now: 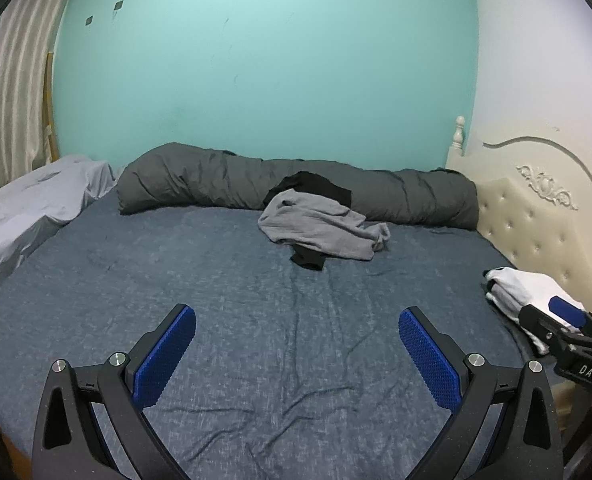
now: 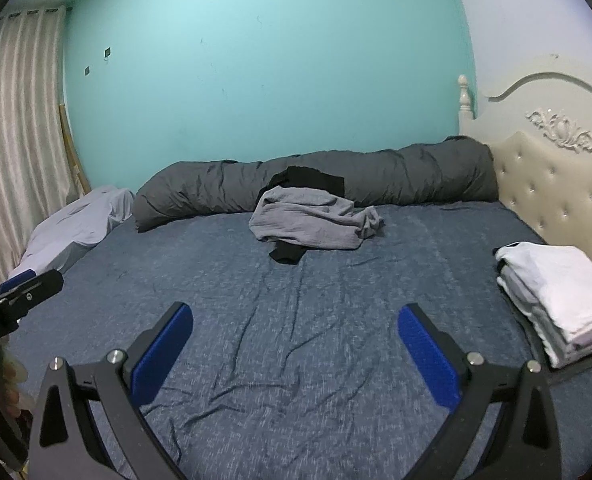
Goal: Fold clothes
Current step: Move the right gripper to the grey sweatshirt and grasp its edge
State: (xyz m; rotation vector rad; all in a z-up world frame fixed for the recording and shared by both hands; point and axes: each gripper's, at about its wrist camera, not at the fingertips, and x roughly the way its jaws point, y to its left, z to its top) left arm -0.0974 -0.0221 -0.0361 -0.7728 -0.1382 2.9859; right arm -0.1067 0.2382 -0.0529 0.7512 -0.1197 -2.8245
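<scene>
A crumpled grey garment [image 1: 320, 224] [image 2: 312, 220] lies on the blue bedsheet [image 1: 256, 320] [image 2: 296, 300] toward the far side, on top of a black garment [image 1: 308, 260] [image 2: 288, 255] that sticks out beneath and behind it. A stack of folded white and grey clothes [image 1: 528, 292] [image 2: 560, 296] sits at the right by the headboard. My left gripper [image 1: 296, 344] is open above bare sheet, nothing between its blue pads. My right gripper [image 2: 296, 344] is open too, also over bare sheet. Both hover well short of the grey garment.
A rolled dark grey duvet [image 1: 296, 184] [image 2: 316, 184] lies along the turquoise wall. A pale lilac pillow [image 1: 36, 216] [image 2: 76, 224] is at the left. A cream tufted headboard [image 1: 536, 216] [image 2: 556, 184] bounds the right side. Curtains [image 2: 16, 140] hang at the left.
</scene>
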